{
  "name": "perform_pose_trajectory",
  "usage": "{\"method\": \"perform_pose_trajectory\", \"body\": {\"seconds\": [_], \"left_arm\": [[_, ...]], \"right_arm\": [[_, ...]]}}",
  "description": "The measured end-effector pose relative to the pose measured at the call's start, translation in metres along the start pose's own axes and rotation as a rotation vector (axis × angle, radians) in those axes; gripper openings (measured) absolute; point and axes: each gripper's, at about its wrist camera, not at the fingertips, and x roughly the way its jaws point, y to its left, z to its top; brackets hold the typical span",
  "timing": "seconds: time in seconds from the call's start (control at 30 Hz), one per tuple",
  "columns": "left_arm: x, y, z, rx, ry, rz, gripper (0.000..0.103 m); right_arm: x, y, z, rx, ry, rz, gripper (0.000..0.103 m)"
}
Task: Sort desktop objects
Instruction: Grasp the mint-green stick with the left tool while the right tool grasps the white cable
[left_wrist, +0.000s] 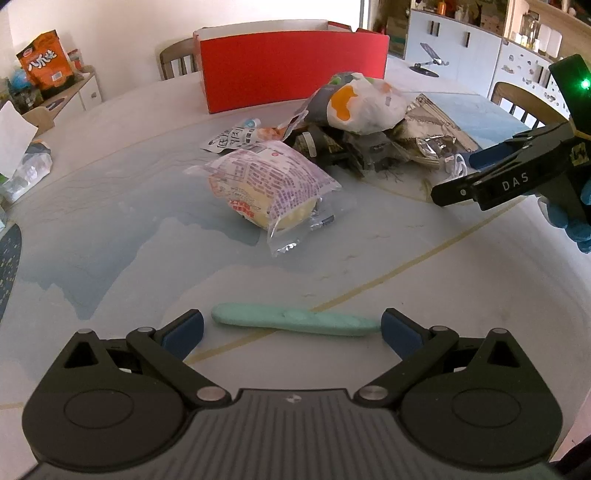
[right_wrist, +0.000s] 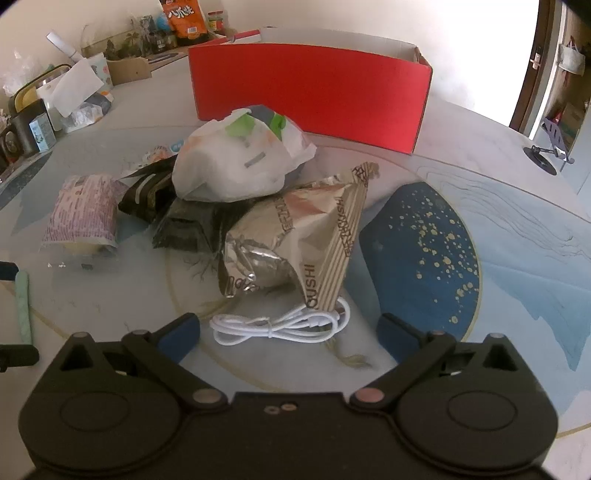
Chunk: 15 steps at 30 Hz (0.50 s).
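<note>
- Two tools are poised low over the surface (left_wrist: 110, 221), each with its jaws spread wide and nothing between them, so the step in hand looks like the approach before a pick-up.
- Left tool (left_wrist: 291, 328): a mint-green stick-like item (left_wrist: 295, 324) lies flat crosswise just beyond its blue fingertips (left_wrist: 184, 328), spanning nearly the whole gap. It is slim, smooth and pale, with a slight raised ridge at mid-length; what it is exactly I cannot tell.
- Right tool (right_wrist: 288, 328): a coiled white cable (right_wrist: 280, 326), bound at its middle by a tie, lies between its open fingertips on the surface, one loop tucked against the foil snack bag (right_wrist: 295, 240).
- Behind both sits the main heap: a purple-printed bread packet (left_wrist: 269, 184), dark wrappers (right_wrist: 184, 221) and a white plastic bag (right_wrist: 236, 162) on top, with a red box (right_wrist: 310, 88) standing open farther back, probably the place for sorted things.
- Next move, as I judge it: each tool should drop until the pads straddle its item, then close. The green piece lies across the gap, so the left tool may need turning to pinch its narrow width.
- Risk: the cable is limp, so loops may slip out or drag the foil bag along.
</note>
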Motion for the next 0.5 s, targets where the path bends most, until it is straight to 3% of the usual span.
{"method": "perform_pose_trajectory", "body": {"seconds": [0.17,0.5], "left_arm": [[0.0001,-0.0004,0.0003,0.006,-0.001,-0.007,0.102],[0.0030,0.0022,0.0020,0.043,-0.016,-0.035,0.102]], "right_arm": [[-0.0004,0.0008,0.0002,-0.003,-0.001,0.002,0.099],[-0.0050,0.0020,0.0027,-0.027,-0.003,0.019,0.078]]}}
